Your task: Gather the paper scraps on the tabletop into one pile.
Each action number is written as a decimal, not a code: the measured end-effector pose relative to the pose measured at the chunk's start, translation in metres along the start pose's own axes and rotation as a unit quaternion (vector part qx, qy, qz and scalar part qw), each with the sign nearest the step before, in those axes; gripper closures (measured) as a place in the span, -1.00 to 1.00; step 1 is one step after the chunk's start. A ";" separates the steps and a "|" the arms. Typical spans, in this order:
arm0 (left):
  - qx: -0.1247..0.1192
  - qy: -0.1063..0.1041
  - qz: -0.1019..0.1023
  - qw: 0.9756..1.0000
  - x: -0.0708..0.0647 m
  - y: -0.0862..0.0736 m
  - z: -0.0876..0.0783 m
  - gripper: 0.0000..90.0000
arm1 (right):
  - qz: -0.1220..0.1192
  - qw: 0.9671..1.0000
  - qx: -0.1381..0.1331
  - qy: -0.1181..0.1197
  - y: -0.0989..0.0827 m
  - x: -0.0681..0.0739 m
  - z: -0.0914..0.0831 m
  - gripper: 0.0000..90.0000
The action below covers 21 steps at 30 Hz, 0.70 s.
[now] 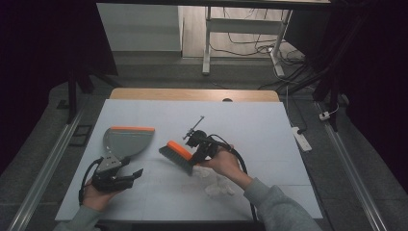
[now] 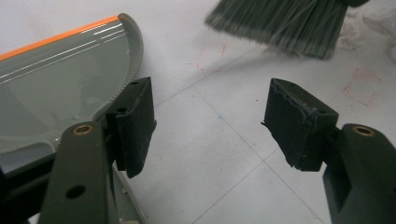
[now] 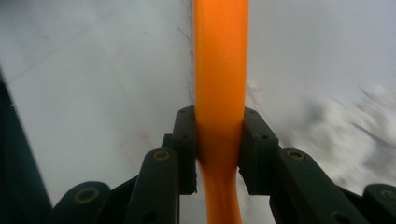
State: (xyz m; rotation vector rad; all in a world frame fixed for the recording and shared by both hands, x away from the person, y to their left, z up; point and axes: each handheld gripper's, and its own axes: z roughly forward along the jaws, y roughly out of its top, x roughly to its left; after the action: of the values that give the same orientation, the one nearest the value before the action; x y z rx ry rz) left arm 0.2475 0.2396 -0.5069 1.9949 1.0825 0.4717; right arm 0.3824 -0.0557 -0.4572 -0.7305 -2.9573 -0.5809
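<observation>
While my right hand-held gripper [image 1: 196, 155] carries the brush [image 1: 177, 155] across the bench [image 1: 269, 144], the main risk is the sweep missing the dustpan [image 1: 126, 140]: the crumpled white scraps [image 1: 217, 184] lie at about 5 o'clock from the brush, and the pan sits at 9 o'clock, well apart. Bristles [image 2: 285, 23] pulled too fast could scatter the light scraps past the pan's orange lip. A 2nd risk: the pan is not gripped, so a push from the brush could shove it away.

Right hand-held gripper [image 3: 219, 149]: clamped tight on the brush's orange handle [image 3: 220, 70], both pads pressed against it, handle running straight up between them.

Left hand-held gripper [image 2: 210, 126]: jaws fairly wide, nothing between them but bare bench. Its left pad [image 2: 135, 121] sits just beside the dustpan's rim [image 2: 133, 51]; I cannot tell if it touches. In the high view it rests at 6 o'clock from the pan, near the handle end.
</observation>
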 end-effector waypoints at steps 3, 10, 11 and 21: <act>0.001 -0.001 0.001 1.000 0.000 0.000 0.001 -0.23 | 0.025 1.000 -0.001 -0.011 -0.012 -0.013 -0.008 0.56; 0.005 -0.001 0.004 1.000 -0.001 0.001 0.002 -0.24 | 0.047 0.997 -0.056 -0.011 -0.027 -0.022 -0.038 0.56; 0.004 -0.001 0.004 1.000 -0.001 0.001 0.002 -0.24 | 0.045 0.997 -0.064 -0.008 -0.027 -0.020 -0.042 0.56; 0.004 -0.001 0.004 1.000 -0.002 0.001 0.002 -0.24 | 0.015 0.997 -0.067 0.022 -0.016 -0.001 -0.037 0.56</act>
State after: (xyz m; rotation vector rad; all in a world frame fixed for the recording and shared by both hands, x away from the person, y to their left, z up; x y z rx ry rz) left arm 0.2482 0.2367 -0.5073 2.0077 1.0771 0.4712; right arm 0.3740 -0.0832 -0.4286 -0.7613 -2.8841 -0.7880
